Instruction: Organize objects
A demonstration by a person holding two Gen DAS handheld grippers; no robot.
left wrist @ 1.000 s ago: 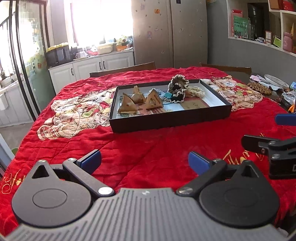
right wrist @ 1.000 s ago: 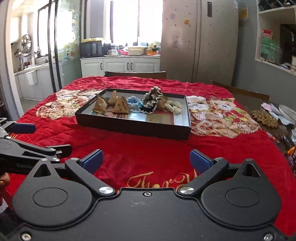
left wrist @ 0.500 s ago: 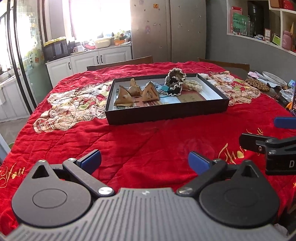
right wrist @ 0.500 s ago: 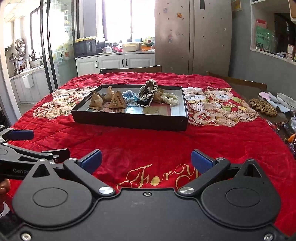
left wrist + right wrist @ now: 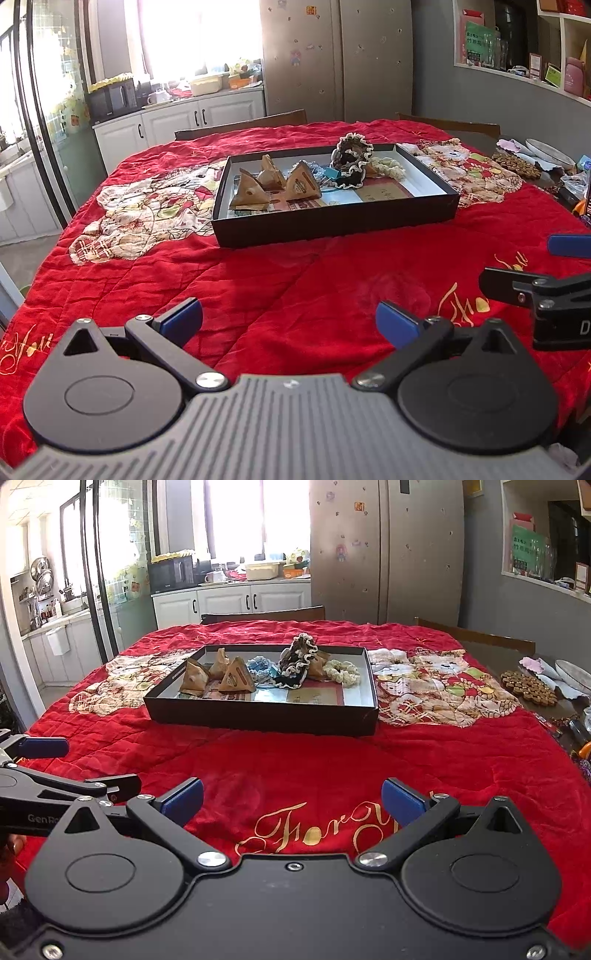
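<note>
- The left gripper (image 5: 289, 320) is hovering low over the red quilted cloth (image 5: 295, 280) on the tabletop, its blue-padded fingers (image 5: 183, 319) spread wide with nothing between them.
- The right gripper (image 5: 291, 800) is hanging beside it at the near edge, fingers likewise parted and empty.
- Compared with a second ago, both views are sitting a little farther back and higher: the shallow black cardboard tray (image 5: 258, 716) is looking smaller and more central, so both grippers seem to be drawing away from it, not closing in.
- Inside the tray, three tan triangular paper packets (image 5: 218, 675) are clustering at its left end, while a dark frilly scrunchie (image 5: 297, 661), a small blue one (image 5: 258, 666) and a cream scrunchie (image 5: 343, 674) are gathering toward the right.
- No loose item is showing on the cloth near the tray, so the sorting could be complete, or the things may be waiting to be taken out and arranged; this scene fits both.
</note>
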